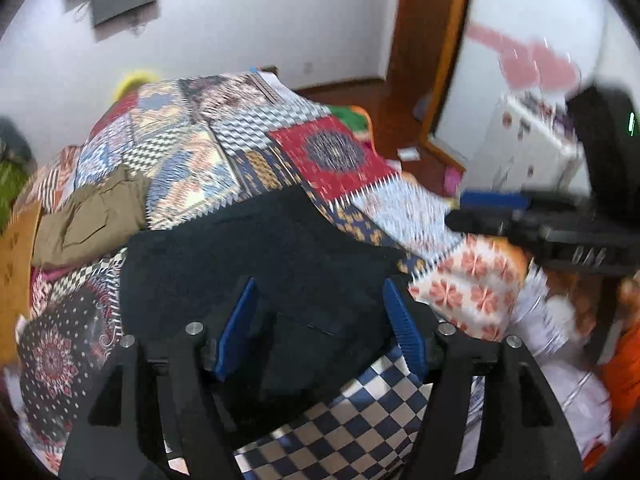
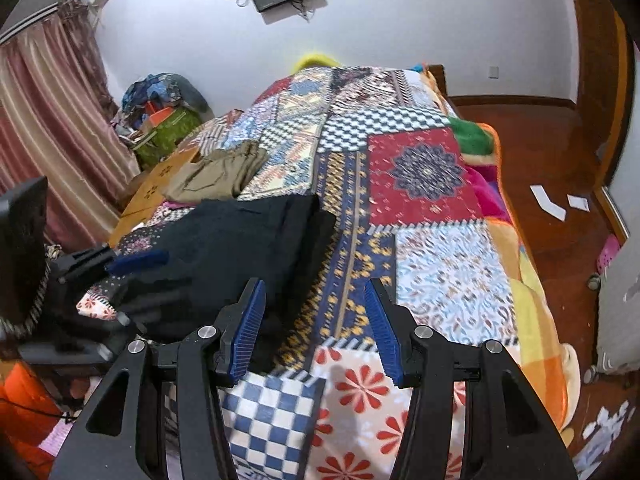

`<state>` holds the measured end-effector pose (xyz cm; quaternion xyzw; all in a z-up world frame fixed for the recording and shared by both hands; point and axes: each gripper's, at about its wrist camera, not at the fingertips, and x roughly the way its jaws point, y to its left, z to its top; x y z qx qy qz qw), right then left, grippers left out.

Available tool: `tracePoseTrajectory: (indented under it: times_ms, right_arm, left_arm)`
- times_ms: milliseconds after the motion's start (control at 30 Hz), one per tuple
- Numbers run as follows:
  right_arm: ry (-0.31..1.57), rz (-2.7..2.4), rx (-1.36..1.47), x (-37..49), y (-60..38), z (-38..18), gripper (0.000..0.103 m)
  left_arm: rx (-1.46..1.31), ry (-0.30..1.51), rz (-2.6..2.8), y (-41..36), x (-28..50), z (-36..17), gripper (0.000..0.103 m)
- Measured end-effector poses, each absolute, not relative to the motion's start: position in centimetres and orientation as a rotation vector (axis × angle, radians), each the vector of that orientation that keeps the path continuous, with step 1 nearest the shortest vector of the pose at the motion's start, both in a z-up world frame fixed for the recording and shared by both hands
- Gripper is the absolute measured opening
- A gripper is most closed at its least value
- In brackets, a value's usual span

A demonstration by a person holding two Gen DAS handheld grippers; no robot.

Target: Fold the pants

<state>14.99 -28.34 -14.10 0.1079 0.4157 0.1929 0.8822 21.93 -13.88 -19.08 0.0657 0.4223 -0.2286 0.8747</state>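
Note:
Black pants (image 1: pixel 256 248) lie spread in a folded slab on the patchwork quilt (image 1: pixel 328 152). My left gripper (image 1: pixel 319 284) hovers just over their near part, jaws open, with the dark cloth below and between the blue pads but not pinched. In the right wrist view the same pants (image 2: pixel 240 240) lie left of centre. My right gripper (image 2: pixel 314 284) stands open above the quilt (image 2: pixel 440 264), its left finger at the pants' right edge and nothing held. The left gripper's blue finger (image 2: pixel 136 260) shows over the pants' left side.
Folded khaki pants (image 1: pixel 92 216) (image 2: pixel 220 172) lie farther up the bed on the left. A cardboard box (image 2: pixel 152 192), a pile of bags (image 2: pixel 164 120) and a curtain (image 2: pixel 48 120) stand left of the bed. Wooden floor (image 2: pixel 560 152) with paper scraps (image 2: pixel 548 200) lies to the right.

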Motion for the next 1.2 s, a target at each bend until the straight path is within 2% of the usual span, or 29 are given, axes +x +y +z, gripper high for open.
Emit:
tracePoseTrajectory:
  times_ms: [167, 367, 467, 800, 967, 1200]
  right_arm:
    - [0.859, 0.461, 0.189, 15.8, -25.5, -13.8, 0.048]
    - [0.96, 0.514, 0.132, 16.9, -22.0, -17.1, 0.048]
    - [1.017, 0.53, 0.124, 16.8, -21.6, -19.0, 0.052]
    - [1.036, 0.526, 0.146, 16.1, -21.9, -20.2, 0.059]
    - [1.014, 0.511, 0.097, 16.1, -21.7, -20.4, 0.069]
    - [0.969, 0.49, -0.003, 16.4, -21.4, -20.2, 0.07]
  left_arm:
    - [0.058, 0.866, -0.358, -9.0, 23.9, -18.2, 0.068]
    - [0.036, 0.954, -0.187, -4.0, 26.4, -22.1, 0.068]
    - [-0.003, 1.004, -0.174, -2.5, 26.6, -24.6, 0.068]
    - [-0.126, 1.042, -0.203, -1.3, 26.1, -27.7, 0.071]
    - [-0.104, 1.046, -0.223, -2.0, 25.5, -27.2, 0.07]
    - [-0.123, 1.06, -0.259, -2.7, 24.7, -26.7, 0.066]
